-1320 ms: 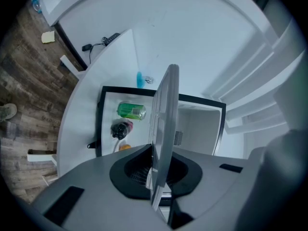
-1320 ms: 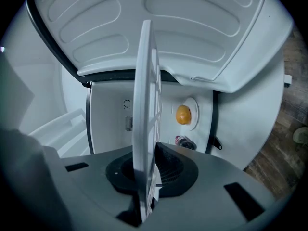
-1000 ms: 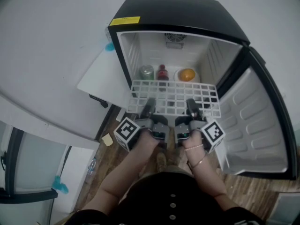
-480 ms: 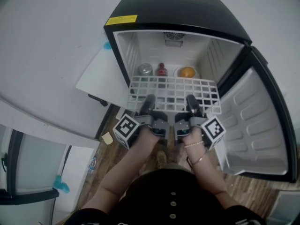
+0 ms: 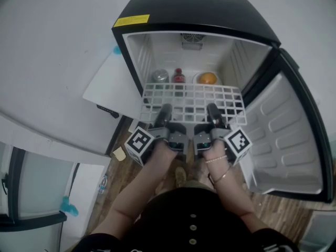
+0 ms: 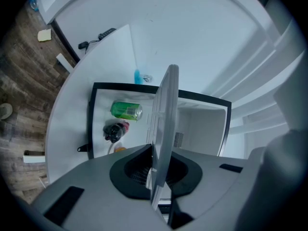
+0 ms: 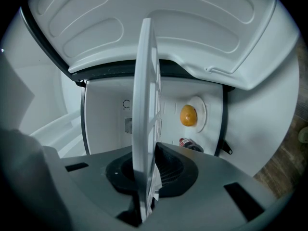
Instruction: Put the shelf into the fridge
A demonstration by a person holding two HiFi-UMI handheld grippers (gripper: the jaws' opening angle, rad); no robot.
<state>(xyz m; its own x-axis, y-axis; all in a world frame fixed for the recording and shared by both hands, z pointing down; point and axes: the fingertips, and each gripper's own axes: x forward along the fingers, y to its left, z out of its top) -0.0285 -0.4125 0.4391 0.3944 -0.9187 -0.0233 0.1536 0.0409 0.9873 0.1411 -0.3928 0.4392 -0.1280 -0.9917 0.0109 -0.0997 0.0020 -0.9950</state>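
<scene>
The left gripper point(image 5: 165, 110) and the right gripper point(image 5: 212, 109) each have their fingers point(image 6: 129, 170) drawn narrow, pads clamped on the near edge of the one white wire shelf point(image 5: 193, 100); two grippers, one shelf, side by side on it; the shelf reaches forward from the fingertips, level, into the mouth of the open fridge point(image 5: 199, 12); beyond and below the fingertips, at the back, stand one green can point(image 5: 160, 76), one dark bottle point(image 5: 179, 75) and one orange point(image 5: 208, 78) on a plate.

The left gripper point(image 6: 156, 170) pinches the edge-on white wire shelf point(image 6: 164, 114) between its dark jaws, facing the open black-framed white fridge point(image 6: 91, 124) holding a green can point(image 6: 126, 110) beside a dark red-capped bottle point(image 6: 114, 131).
</scene>
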